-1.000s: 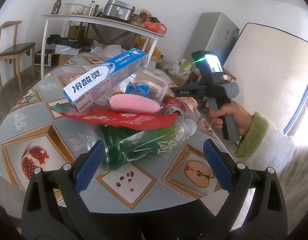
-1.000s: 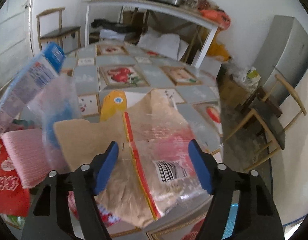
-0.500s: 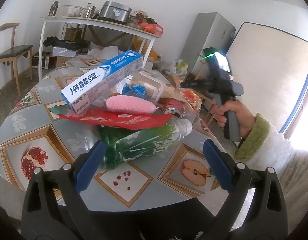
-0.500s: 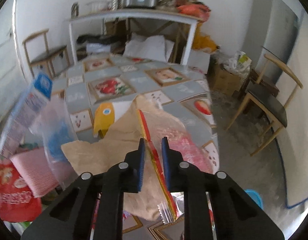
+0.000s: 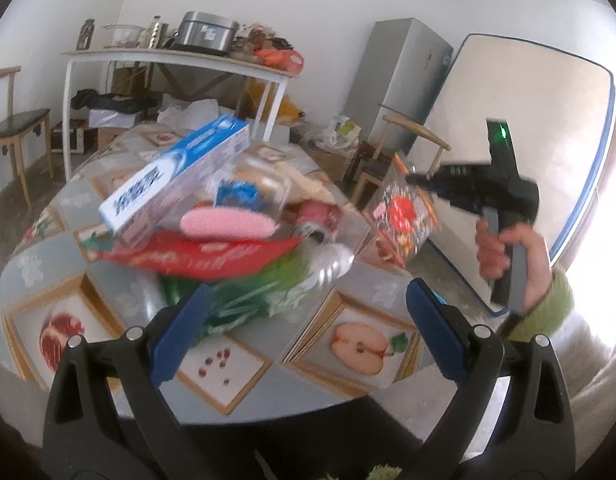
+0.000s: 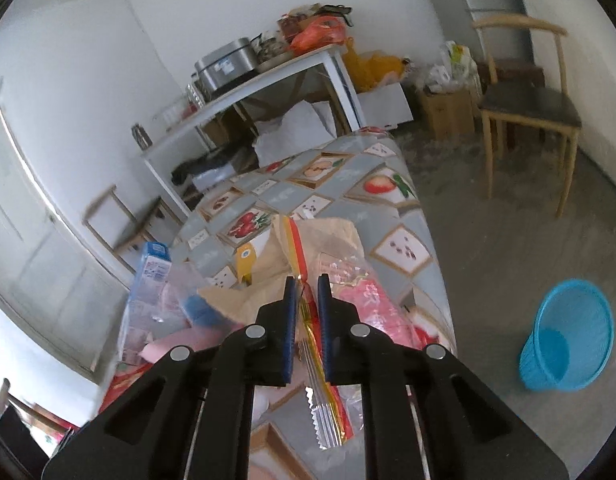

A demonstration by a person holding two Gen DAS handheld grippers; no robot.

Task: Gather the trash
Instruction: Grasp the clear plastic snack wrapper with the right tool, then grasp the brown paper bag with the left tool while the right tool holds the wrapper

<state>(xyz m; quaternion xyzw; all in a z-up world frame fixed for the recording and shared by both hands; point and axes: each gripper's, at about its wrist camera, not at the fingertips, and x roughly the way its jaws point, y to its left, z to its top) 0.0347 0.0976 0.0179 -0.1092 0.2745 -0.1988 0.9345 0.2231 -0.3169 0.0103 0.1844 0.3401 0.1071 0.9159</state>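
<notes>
Lifted clear of the heap since a second ago, a clear snack wrapper [image 6: 324, 364] with red and yellow print now hangs pinched between the blue pads of the right gripper [image 6: 306, 320], whose jaws have just been closing on its crimped seam. In the left wrist view the same wrapper [image 5: 404, 216] dangles off the right edge of the fruit-patterned table [image 5: 356, 344], held out by the person's right hand [image 5: 504, 248] in a green cuff.

By the look of it, the wrapper is feather-light, thin and crinkly; it sags and flutters rather than holding a shape, and its glossy film could slip from a loose pinch. The flat sealed edge, where the pads press now, seems the surest place to hold it.

On the near part of the table the rest of the trash lies piled: a blue-and-white toothpaste box [image 5: 175, 184] propped on top, a pink sponge [image 5: 227, 224], a red packet [image 5: 195, 254], a green bottle [image 5: 251, 292] and a red can [image 5: 320, 220] at the far right of the heap. A blue basket [image 6: 568, 344] stands on the floor to the right of the table, well apart from the wrapper, and looks the likely place for the drop.

Wide open and empty, the left gripper [image 5: 303, 340] hovers above the near table edge, touching nothing.
</notes>
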